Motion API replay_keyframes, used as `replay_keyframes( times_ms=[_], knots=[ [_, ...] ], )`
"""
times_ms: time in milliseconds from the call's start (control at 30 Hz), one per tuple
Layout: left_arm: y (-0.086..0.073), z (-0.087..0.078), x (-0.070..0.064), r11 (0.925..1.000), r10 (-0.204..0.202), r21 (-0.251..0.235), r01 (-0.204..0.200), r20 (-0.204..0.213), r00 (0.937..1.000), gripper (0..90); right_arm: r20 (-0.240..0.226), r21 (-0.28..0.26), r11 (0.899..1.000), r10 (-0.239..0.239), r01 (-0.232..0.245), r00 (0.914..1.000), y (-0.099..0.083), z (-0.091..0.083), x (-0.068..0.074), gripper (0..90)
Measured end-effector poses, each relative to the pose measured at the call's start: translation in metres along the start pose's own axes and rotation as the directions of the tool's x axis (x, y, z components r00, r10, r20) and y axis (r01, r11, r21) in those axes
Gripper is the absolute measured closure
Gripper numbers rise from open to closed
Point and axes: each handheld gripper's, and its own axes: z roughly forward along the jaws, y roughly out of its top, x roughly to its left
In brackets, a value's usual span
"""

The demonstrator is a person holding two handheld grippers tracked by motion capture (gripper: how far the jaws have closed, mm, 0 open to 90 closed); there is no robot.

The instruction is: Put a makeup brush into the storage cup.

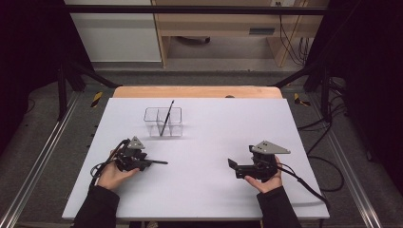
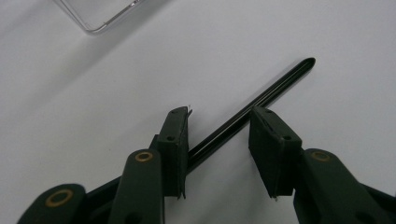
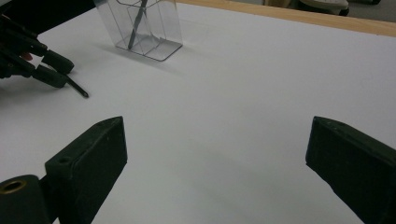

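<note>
Two black pens are in play: one lies on the white table [image 1: 199,190], passing between the jaws of the left gripper [image 2: 219,116], its rear end hidden behind them. That pen [image 2: 275,88] sits in the gap; the jaws are part open, and whether either pad touches it is hard to tell. Beyond it stands a clear divided holder [image 1: 163,121] with the second pen [image 1: 166,118] leaning inside. Well right of the holder, the right gripper [image 3: 215,154] gapes wide, empty.
</note>
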Motion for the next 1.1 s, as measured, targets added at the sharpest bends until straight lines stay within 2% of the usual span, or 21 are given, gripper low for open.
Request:
replay_keyframes(
  times_ms=[200,867,1100],
  knots=[
    [0.0005,-0.0017,-0.0035,0.9999,0.000,0.015,0.000,-0.005,1.0000,63.5,0.002,0.001,1.000,-0.001,0.001,1.0000,0.0000,-0.0002,-0.0001,5.7],
    [-0.0014,-0.0078,-0.0054,0.9991,-0.018,0.039,0.016,0.055,0.9983,75.1,0.008,0.012,1.000,-0.007,0.007,0.9999,-0.0013,0.0011,-0.0007,5.7],
    [-0.0009,-0.0095,-0.0069,0.9993,-0.014,0.037,0.012,0.062,0.9980,78.6,0.009,0.007,1.000,-0.004,0.004,1.0000,-0.0012,0.0001,-0.0017,5.7]
  ],
)
